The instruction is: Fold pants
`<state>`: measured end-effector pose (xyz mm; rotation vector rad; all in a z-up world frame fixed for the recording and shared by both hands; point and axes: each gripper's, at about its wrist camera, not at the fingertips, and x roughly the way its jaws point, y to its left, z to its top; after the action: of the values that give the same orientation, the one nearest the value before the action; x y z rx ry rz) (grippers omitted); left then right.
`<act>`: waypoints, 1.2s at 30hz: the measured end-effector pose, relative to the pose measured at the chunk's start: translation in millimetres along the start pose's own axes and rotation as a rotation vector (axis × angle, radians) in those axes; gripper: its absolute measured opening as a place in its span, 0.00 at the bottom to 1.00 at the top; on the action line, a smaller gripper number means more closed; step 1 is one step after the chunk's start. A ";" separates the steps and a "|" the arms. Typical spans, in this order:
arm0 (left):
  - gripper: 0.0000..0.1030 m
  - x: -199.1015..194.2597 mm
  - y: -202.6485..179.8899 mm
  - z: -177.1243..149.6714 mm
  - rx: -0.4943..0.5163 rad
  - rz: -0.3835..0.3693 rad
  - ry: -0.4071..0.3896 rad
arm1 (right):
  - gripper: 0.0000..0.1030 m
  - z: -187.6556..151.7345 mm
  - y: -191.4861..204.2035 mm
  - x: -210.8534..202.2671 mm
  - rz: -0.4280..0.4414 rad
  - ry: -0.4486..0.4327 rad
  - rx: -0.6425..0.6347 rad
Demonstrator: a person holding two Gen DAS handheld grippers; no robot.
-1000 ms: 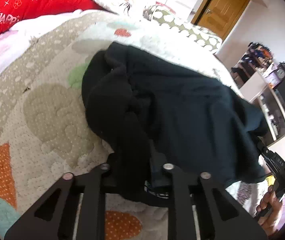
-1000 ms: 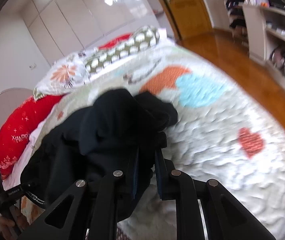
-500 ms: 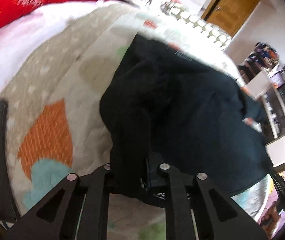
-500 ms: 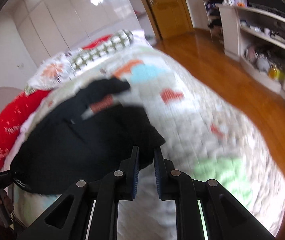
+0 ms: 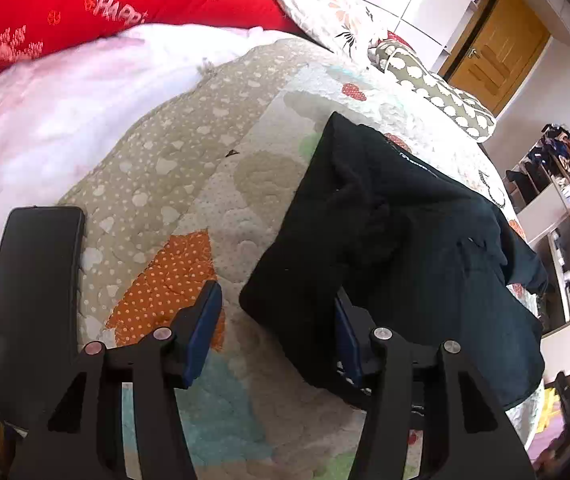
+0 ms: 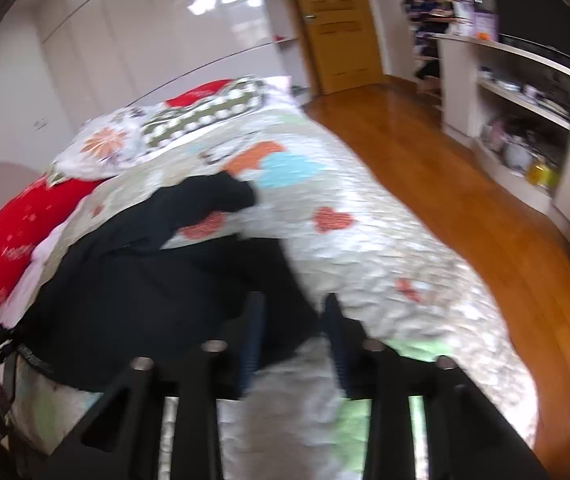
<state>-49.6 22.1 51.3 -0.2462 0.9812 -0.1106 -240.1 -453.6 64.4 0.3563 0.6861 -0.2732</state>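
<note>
Black pants [image 5: 397,248] lie spread across the patterned quilt [image 5: 189,168], one leg reaching toward the pillows. My left gripper [image 5: 275,322] is open at the pants' near corner; cloth drapes over its right finger, the left finger is bare over the quilt. In the right wrist view the pants [image 6: 157,280] lie left of centre with a bunched leg end further off. My right gripper [image 6: 291,340] is open, and the pants' edge lies between its fingers. The view is blurred.
A black flat phone-like object [image 5: 37,304] lies at the quilt's left edge. Red pillow [image 5: 85,8] and patterned pillows [image 5: 433,88] sit at the bed head. Wooden floor [image 6: 465,184], white shelves [image 6: 525,112] and a door [image 6: 337,24] lie to the right.
Both grippers have opened and let go of the pants, which were pulled out flatter across the quilt. The left gripper has moved left, bringing the black flat object into view.
</note>
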 end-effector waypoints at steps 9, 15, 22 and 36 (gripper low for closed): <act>0.59 -31.9 -24.6 6.5 0.071 -0.047 -0.121 | 0.61 9.4 24.8 50.6 -0.157 0.041 -0.102; 0.59 1.8 -46.7 -5.9 0.160 -0.032 -0.053 | 0.76 29.2 -2.8 86.5 -0.040 0.097 0.009; 0.64 10.9 -45.7 -14.1 0.193 0.024 -0.049 | 0.22 36.1 -3.7 102.1 0.039 0.123 -0.002; 0.82 14.3 -15.4 14.2 0.049 -0.042 -0.027 | 0.61 62.2 10.0 87.9 -0.002 0.073 0.006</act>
<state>-29.6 6.5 51.2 -0.2230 0.9458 -0.1687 -136.2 -481.0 53.5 0.3727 0.7578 -0.2650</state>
